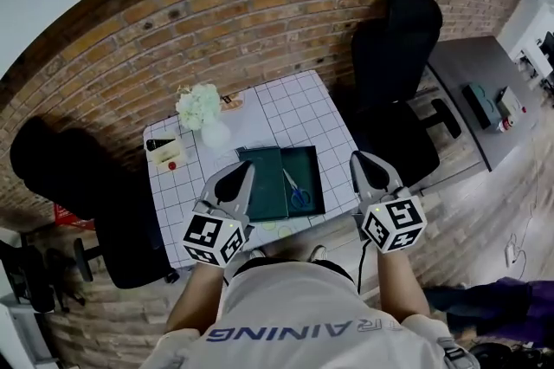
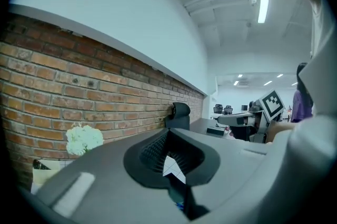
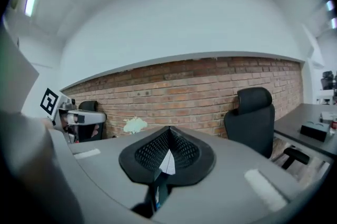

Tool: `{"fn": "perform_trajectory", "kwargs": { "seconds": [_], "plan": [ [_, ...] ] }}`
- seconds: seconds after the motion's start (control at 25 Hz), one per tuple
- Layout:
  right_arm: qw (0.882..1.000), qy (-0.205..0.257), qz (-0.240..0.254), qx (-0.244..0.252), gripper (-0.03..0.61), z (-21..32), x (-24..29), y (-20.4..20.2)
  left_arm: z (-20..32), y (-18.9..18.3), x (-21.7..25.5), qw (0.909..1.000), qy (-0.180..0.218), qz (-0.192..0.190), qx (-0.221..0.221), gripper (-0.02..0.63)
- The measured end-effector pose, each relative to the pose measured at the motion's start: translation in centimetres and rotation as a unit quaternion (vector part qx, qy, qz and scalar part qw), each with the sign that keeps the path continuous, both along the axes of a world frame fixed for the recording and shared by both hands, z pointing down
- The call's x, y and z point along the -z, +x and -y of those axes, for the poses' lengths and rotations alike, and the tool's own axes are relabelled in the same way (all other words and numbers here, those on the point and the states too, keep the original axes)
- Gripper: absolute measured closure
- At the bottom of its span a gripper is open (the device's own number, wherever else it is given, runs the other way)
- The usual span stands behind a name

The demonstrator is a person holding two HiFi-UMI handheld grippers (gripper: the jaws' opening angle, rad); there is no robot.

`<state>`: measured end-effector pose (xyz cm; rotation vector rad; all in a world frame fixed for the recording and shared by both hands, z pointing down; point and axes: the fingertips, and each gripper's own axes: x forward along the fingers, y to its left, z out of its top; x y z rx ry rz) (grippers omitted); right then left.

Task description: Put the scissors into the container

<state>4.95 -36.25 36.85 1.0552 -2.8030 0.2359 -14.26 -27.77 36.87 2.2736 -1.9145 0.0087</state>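
Near table (image 1: 294, 107), left claw (image 1: 243, 172), right claw (image 1: 363, 162) are closed.

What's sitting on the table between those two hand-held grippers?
The head view shows a green container between the left hand-held gripper and the right hand-held gripper, with blue-handled scissors lying inside it.

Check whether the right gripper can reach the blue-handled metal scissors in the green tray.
Probably yes: the tray is open, nothing covers the scissors; the right gripper has shut jaws, though.

Left gripper (image 1: 235, 178), right gripper (image 1: 370, 170) closed, empty
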Motion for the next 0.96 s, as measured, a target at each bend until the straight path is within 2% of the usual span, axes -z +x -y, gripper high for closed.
{"fn": "perform_trajectory", "kwargs": {
  "seconds": [0.2,0.96],
  "plan": [
    [1.000,0.021,0.015,0.004,0.565,-0.3,1.5,0.3,-0.5,0.7,0.5,0.9999,0.008,0.004,0.006,0.612],
    [0.999,0.014,0.015,0.037,0.565,-1.8,0.6,-1.5,-2.6,0.8,1.0,0.9994,0.022,0.004,0.028,0.612]
  ]
}}
